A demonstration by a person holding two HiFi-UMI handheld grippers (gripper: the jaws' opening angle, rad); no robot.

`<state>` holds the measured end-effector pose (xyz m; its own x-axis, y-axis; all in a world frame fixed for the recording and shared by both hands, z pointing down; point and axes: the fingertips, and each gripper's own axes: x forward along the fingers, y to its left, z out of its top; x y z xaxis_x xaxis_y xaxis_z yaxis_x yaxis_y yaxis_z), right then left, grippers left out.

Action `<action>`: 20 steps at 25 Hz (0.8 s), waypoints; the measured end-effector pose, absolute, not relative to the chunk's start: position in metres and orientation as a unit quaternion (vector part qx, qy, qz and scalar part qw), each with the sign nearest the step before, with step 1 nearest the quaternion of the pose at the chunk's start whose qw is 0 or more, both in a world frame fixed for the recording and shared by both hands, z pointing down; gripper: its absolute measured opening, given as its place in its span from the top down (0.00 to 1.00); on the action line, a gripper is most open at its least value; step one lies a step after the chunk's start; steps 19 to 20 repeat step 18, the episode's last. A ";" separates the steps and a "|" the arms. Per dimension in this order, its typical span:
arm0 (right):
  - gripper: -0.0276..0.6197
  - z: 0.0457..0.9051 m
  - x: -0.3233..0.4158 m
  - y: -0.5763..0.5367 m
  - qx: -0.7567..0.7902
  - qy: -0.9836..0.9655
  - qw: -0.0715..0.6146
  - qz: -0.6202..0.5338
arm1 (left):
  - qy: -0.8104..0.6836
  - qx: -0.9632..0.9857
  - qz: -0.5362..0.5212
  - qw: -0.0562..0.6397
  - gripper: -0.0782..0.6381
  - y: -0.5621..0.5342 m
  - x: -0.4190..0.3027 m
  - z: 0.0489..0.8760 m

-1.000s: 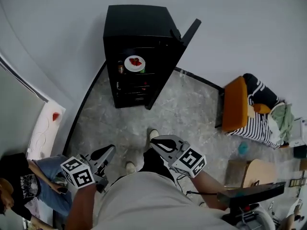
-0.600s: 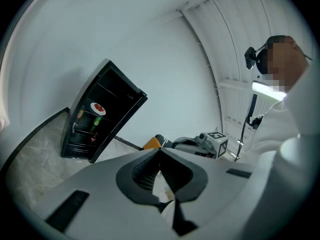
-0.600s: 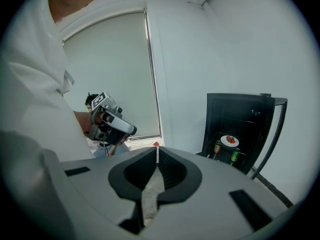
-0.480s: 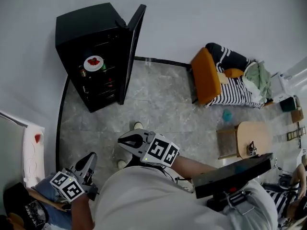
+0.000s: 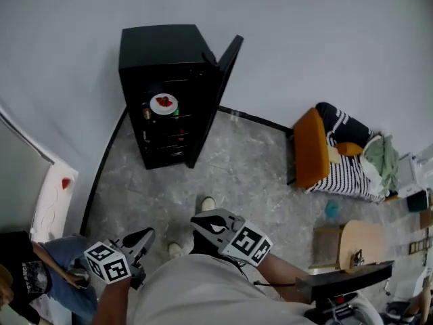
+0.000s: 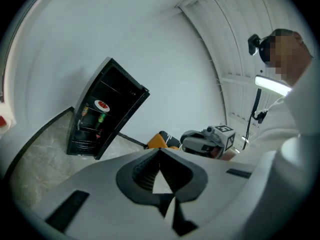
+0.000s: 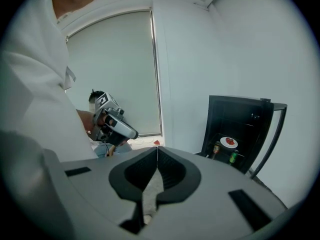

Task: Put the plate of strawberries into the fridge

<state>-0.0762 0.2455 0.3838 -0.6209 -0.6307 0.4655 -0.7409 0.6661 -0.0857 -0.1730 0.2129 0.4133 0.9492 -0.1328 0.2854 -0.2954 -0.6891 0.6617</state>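
Observation:
The white plate of strawberries [image 5: 164, 103] rests on an upper shelf inside the black fridge [image 5: 159, 46], whose door [image 5: 220, 93] stands open to the right. It also shows in the left gripper view as the plate [image 6: 102, 105] and in the right gripper view as the plate [image 7: 230, 142]. My left gripper [image 5: 145, 235] hangs low by my body, shut and empty, as the left gripper [image 6: 159, 151] shows. My right gripper [image 5: 196, 222] is beside it, far from the fridge. Its jaws have just been closing with nothing between them, and the right gripper [image 7: 157, 149] now meets at the tips.
Bottles and a green can [image 5: 174, 112] share the fridge shelves. An orange chair [image 5: 312, 147] with striped cloth stands at the right, a guitar [image 5: 358, 246] below it. A seated person [image 5: 30, 263] is at bottom left, by a white ledge [image 5: 57, 195].
The head view swung, so the fridge slid left and then back toward the middle. Both grippers stayed low near my body. The plate has not moved on its shelf.

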 end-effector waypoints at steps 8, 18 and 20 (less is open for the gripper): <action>0.93 0.380 -0.062 0.226 0.360 -0.900 0.208 0.132 | -0.164 0.904 0.089 0.384 0.87 0.198 -0.178 0.405; 0.93 0.372 -0.002 0.199 0.309 -0.918 0.216 0.121 | -0.204 0.895 0.062 0.393 0.87 0.190 -0.105 0.391; 0.93 0.372 -0.002 0.199 0.309 -0.918 0.216 0.121 | -0.204 0.895 0.062 0.393 0.87 0.190 -0.105 0.391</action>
